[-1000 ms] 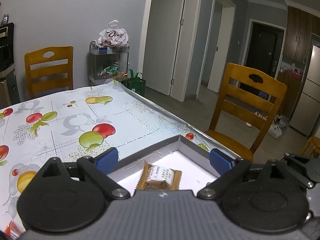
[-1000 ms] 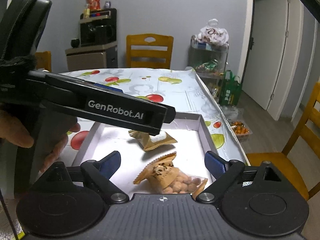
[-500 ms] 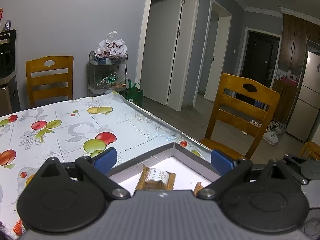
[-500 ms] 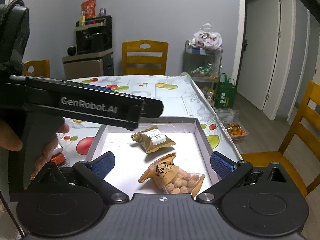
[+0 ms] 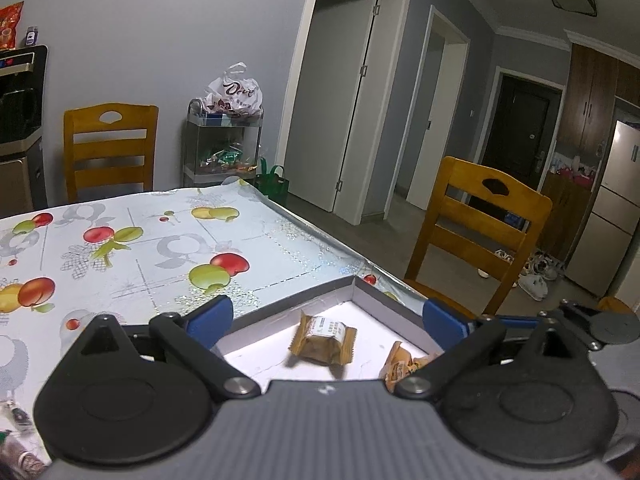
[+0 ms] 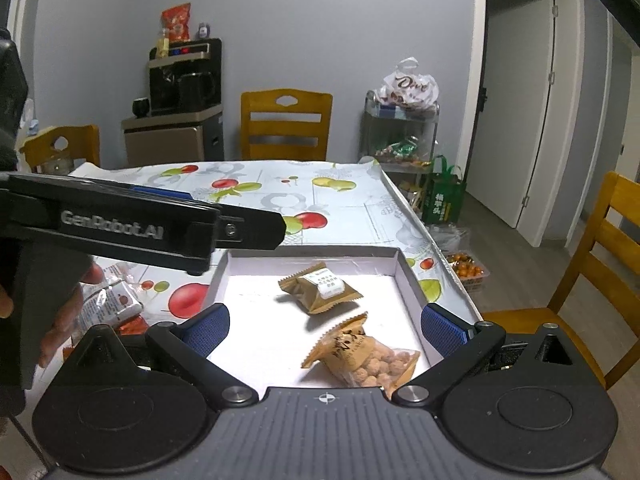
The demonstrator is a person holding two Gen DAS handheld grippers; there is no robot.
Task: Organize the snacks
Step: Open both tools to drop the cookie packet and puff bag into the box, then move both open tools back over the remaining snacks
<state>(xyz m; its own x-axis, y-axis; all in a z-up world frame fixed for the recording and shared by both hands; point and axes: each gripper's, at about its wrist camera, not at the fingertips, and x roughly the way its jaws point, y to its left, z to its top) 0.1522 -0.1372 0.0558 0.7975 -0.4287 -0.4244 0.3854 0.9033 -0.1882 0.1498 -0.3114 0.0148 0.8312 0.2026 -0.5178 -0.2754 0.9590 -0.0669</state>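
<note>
A shallow grey box with a white floor (image 6: pixel 408 280) lies on the table near its right edge. In it lie a brown wrapped pastry (image 6: pixel 320 288) and a clear bag of round snacks (image 6: pixel 368 356). Both also show in the left wrist view: the pastry (image 5: pixel 324 338) and the bag's edge (image 5: pixel 400 366). My right gripper (image 6: pixel 324 326) is open and empty, above the box's near end. My left gripper (image 5: pixel 326 316) is open and empty, over the box's left rim; its body (image 6: pixel 132 224) crosses the right wrist view at the left.
Loose silver and red snack packets (image 6: pixel 108 304) lie on the fruit-print tablecloth (image 5: pixel 132 248) left of the box. Wooden chairs (image 5: pixel 472 240) stand at the table's right side and far end. A snack cart (image 6: pixel 400 136) stands by the wall.
The left gripper has drawn back to the left, away from the pastry, which now lies uncovered in the box. Both views have risen a little.
</note>
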